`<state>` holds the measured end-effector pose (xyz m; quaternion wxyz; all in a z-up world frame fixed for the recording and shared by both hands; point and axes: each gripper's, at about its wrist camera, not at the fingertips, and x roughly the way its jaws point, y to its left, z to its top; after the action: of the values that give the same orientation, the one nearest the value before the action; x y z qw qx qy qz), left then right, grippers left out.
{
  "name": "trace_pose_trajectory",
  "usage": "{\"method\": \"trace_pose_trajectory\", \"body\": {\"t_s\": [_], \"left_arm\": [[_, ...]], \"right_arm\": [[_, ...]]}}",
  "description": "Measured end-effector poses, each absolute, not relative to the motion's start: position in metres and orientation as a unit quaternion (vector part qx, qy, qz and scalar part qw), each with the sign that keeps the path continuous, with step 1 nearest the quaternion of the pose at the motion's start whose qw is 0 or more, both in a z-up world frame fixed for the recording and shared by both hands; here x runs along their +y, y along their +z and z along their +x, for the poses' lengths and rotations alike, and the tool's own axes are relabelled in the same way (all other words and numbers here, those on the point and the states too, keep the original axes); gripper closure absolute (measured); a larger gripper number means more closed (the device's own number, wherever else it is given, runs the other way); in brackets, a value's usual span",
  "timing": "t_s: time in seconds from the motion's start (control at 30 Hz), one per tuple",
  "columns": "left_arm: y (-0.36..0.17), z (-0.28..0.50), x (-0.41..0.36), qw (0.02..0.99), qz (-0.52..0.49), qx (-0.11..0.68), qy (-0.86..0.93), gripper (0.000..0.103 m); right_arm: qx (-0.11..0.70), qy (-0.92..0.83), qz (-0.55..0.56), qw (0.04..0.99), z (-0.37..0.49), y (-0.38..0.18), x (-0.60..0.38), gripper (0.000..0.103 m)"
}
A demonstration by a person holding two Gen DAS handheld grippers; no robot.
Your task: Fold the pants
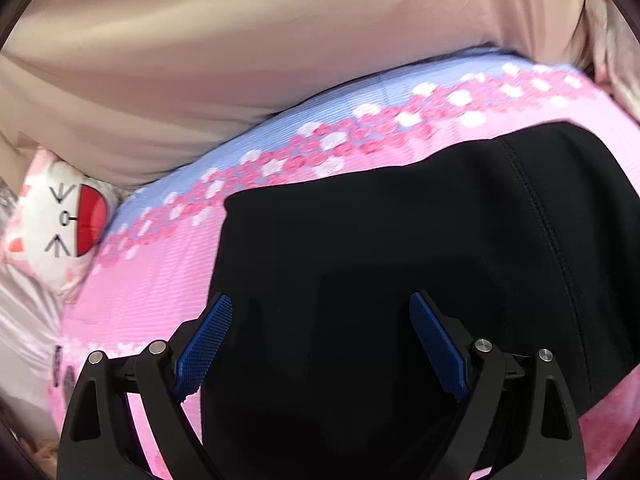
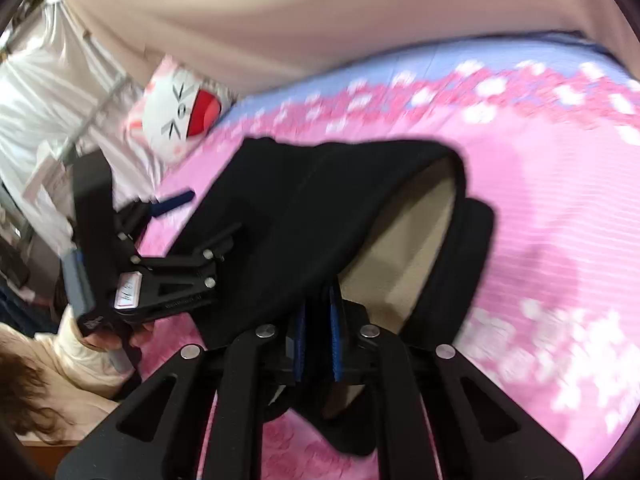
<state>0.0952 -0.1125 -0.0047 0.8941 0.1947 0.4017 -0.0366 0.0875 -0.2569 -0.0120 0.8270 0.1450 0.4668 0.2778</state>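
Both wrist cams close, angled down (fisheye), sharing black pants [image 1: 400, 240] on pink bedspread [image 1: 152, 280].

The pants [image 1: 400, 240] are lying on the bed cover [image 1: 140, 300], and everything here is placed from them. The left gripper [image 1: 320, 304] is hanging over the near part of the pants, one finger at their left edge and one over their middle. The right gripper [image 2: 318, 304] is sitting at the near edge of the pants, with that edge between its fingers. The pillow [image 1: 68, 220] is resting behind and left of the pants. The curtain [image 1: 240, 40], or maybe a wall cloth, is hanging behind the pants, past the far edge of the bed cover.
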Motion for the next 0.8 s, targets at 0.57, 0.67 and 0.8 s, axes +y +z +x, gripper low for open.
{"method": "trace_pose_trajectory", "body": {"t_s": [0.57, 0.67, 0.8], "left_arm": [[-0.014, 0.100, -0.115, 0.895, 0.190, 0.400, -0.040, 0.009], [-0.013, 0.099, -0.114, 0.897, 0.185, 0.400, -0.041, 0.009], [-0.006, 0.095, -0.101, 0.900, 0.171, 0.399, -0.046, 0.009]], "right_arm": [[0.355, 0.094, 0.140, 0.920, 0.029, 0.051, -0.285, 0.089], [0.363, 0.140, 0.124, 0.913, 0.051, 0.051, -0.244, 0.089], [0.408, 0.158, 0.109, 0.892, 0.100, 0.011, -0.204, 0.090]]}}
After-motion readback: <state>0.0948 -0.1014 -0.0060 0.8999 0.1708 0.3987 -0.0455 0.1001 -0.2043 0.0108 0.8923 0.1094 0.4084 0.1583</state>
